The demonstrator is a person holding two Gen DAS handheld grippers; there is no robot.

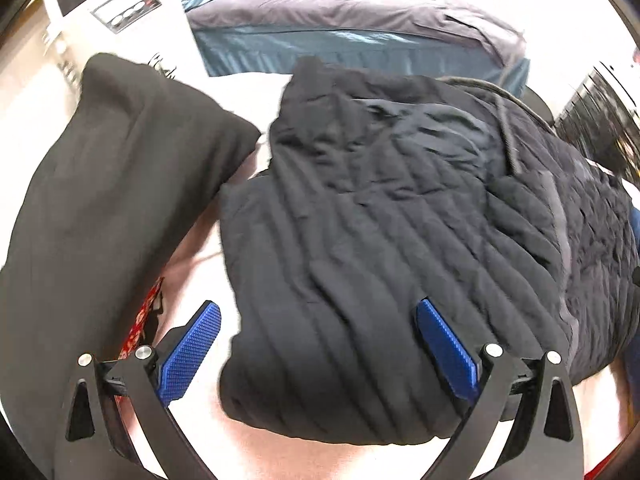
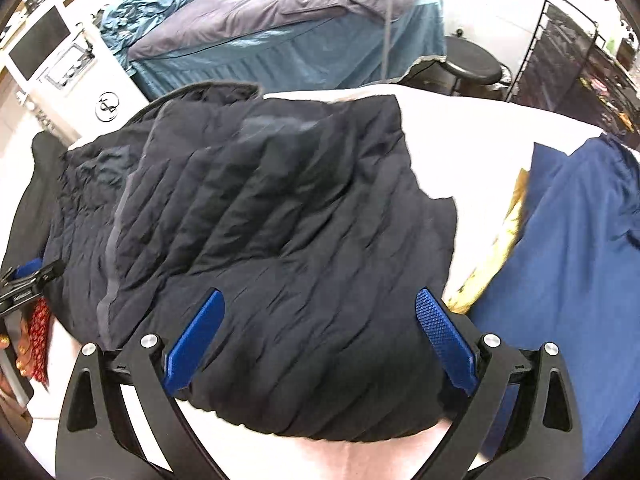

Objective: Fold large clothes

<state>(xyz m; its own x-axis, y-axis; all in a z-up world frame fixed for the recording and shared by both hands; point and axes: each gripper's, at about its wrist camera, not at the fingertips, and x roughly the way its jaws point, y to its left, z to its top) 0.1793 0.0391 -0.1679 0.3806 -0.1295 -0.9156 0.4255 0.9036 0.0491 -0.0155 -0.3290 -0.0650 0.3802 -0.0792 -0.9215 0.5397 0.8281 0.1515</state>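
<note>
Blue pads [image 1: 192,350] of my left gripper [image 1: 318,354] stand wide, empty; right gripper [image 2: 320,344] likewise; both hang over the dark quilted jacket's [image 2: 280,240] near hem on the white table [image 2: 480,152]; its length runs away from me, so either could take a hem corner.

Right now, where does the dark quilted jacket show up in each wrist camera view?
Left wrist view: the dark quilted jacket fills the centre and right, its near edge between the open fingers of the left tool.
Right wrist view: the jacket fills the centre and left, under the open right tool.
Shared landmark: the teal-skirted bed behind the jacket in both.
</note>
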